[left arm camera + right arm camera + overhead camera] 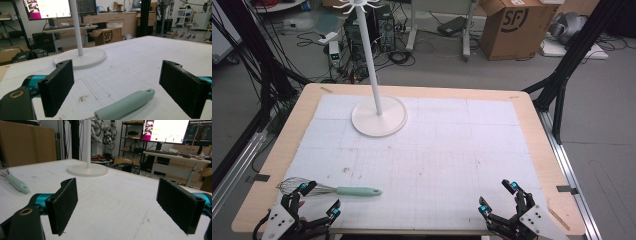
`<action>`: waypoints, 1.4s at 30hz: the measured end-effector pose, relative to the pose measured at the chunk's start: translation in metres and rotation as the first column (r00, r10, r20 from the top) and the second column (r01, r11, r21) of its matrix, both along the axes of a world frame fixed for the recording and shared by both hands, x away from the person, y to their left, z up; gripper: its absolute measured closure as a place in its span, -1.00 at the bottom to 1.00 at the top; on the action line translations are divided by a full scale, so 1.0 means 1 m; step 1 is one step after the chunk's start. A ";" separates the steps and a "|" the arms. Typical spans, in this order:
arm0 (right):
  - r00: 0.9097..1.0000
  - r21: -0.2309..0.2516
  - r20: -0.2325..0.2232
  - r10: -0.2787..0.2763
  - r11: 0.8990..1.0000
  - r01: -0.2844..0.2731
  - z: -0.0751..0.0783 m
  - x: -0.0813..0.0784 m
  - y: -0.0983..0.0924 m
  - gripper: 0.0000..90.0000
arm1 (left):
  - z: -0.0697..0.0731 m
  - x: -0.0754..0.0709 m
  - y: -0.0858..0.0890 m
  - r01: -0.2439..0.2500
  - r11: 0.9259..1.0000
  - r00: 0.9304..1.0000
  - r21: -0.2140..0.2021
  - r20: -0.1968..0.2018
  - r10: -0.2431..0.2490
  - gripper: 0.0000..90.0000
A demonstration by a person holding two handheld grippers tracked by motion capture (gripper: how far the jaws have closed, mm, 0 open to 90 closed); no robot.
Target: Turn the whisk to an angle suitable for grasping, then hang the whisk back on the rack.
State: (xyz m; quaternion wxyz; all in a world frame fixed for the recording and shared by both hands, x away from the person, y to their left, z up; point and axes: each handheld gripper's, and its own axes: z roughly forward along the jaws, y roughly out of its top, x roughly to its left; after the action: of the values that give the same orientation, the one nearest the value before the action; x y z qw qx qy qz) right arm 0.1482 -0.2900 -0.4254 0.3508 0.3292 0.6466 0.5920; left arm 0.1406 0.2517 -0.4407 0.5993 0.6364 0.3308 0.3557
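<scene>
A whisk (329, 189) with a pale green handle and wire head lies flat near the table's front left. Its handle (125, 105) points away between the jaws in the left gripper view, and it shows far left as whisk (15, 183) in the right gripper view. My left gripper (318, 201) is open, just behind the whisk's wire end, its jaws wide apart with nothing clamped. My right gripper (498, 196) stands open at the front right over bare mat. A white hook stand (378, 116) with a round base rises at the back left.
A white gridded mat (437, 150) covers the wooden table (542, 165). The stand's pole (369, 55) is tall with hooks on top. Beyond the table are cables, a cardboard box (512, 27) and black frame legs (562, 85).
</scene>
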 end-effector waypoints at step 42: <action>0.999 -0.025 -0.020 -0.030 0.999 0.029 -0.004 0.000 0.000 -0.63 | 0.060 0.109 0.001 0.561 0.706 0.811 0.432 -0.458 -0.364 -0.36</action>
State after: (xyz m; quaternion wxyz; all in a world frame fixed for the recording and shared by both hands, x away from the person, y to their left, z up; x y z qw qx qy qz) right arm 0.1484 -0.2898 -0.4290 0.3569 0.3405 0.6525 0.5753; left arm 0.2496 0.2530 -0.3806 0.3952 0.8946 0.1393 0.1555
